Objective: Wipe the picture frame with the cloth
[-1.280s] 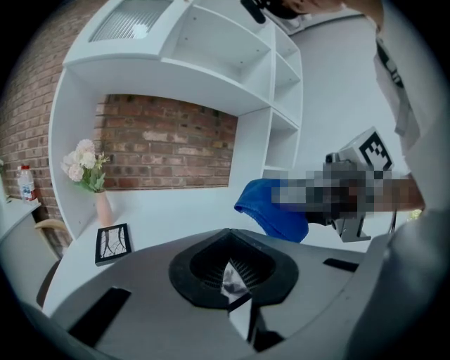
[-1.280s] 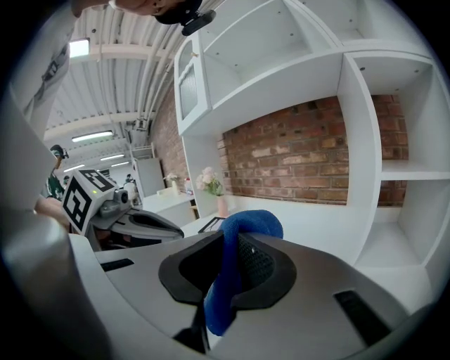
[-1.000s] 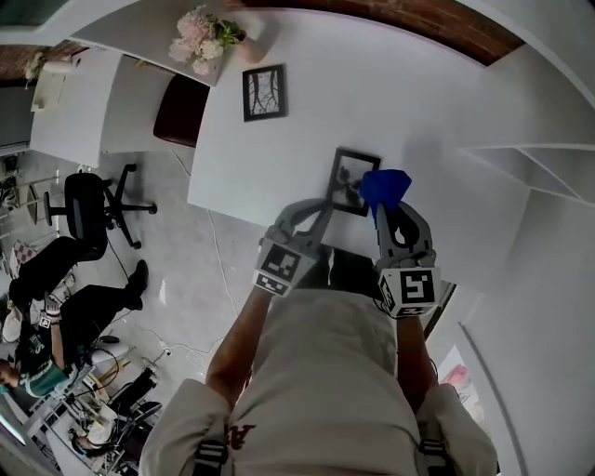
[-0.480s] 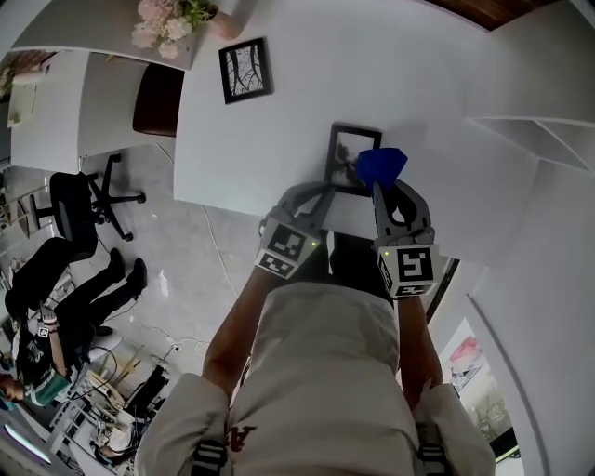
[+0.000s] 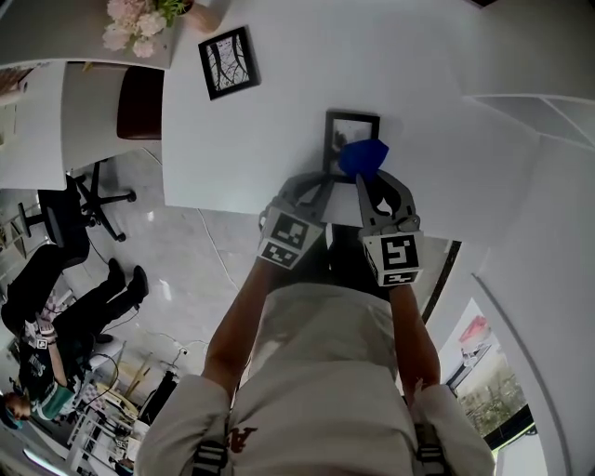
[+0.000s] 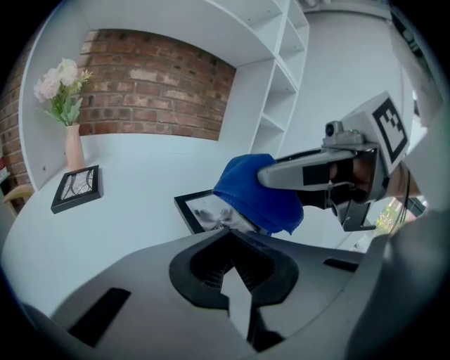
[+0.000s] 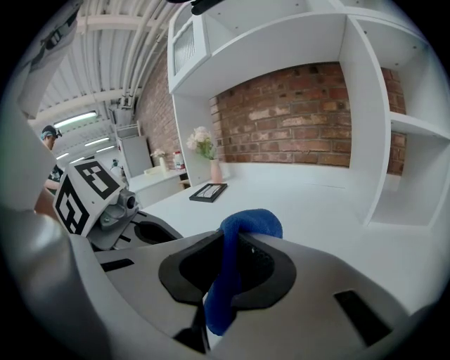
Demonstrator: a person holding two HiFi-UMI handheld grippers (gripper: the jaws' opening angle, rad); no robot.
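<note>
A black picture frame lies flat on the white table. My left gripper is shut on the frame's near left edge; in the left gripper view its jaws meet at the frame. My right gripper is shut on a blue cloth, which rests on the frame's near part. The cloth bulges over the glass, and in the right gripper view it loops up out of the right gripper. The two grippers are side by side, almost touching.
A second black frame lies at the table's far left, beside a vase of pink flowers. White shelving rises at the right against a brick wall. An office chair and seated people are on the floor left.
My right gripper has carried the cloth leftward from the frame's right edge onto its near middle. The left gripper has stayed at the frame's near edge. The head camera has shifted.
</note>
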